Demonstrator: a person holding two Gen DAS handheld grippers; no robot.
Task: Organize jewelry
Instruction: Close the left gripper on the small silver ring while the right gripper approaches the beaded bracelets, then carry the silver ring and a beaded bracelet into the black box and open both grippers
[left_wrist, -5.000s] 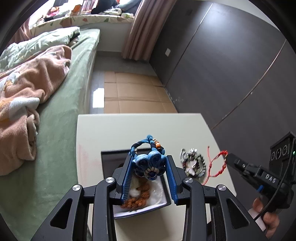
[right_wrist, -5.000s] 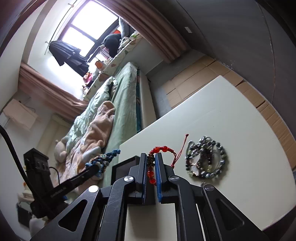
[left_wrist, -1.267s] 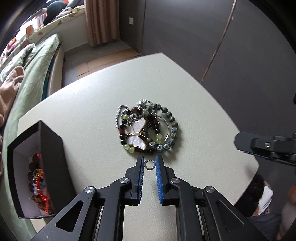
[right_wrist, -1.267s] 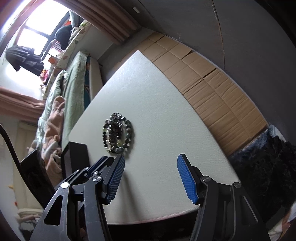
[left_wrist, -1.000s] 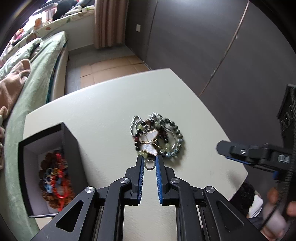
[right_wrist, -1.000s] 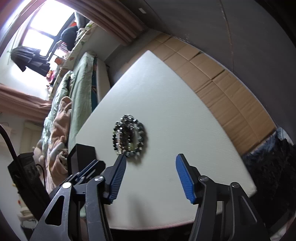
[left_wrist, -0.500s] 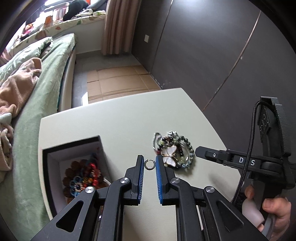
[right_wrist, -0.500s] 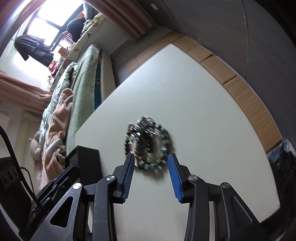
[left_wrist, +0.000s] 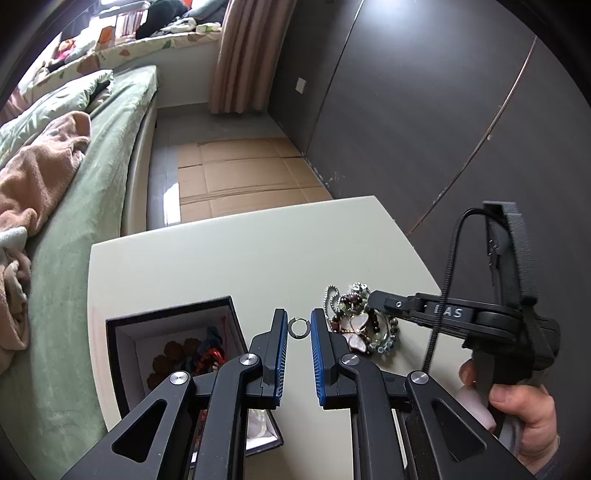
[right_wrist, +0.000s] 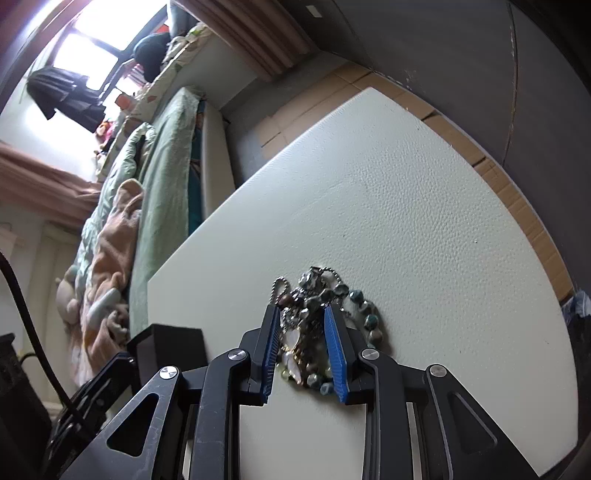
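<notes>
Far left on the white table (left_wrist: 229, 258) we see the black box (left_wrist: 173, 332), open, with beaded pieces inside. Just right of it our left gripper (left_wrist: 297, 330) has its blue pads closed narrow on a small metal ring (left_wrist: 297, 328), held up over the table beside the box's right wall. Further right lies the jewelry pile (right_wrist: 325, 314) with its butterfly piece; our right gripper (right_wrist: 302, 334) sits partly open, its jaws straddling the pile.
</notes>
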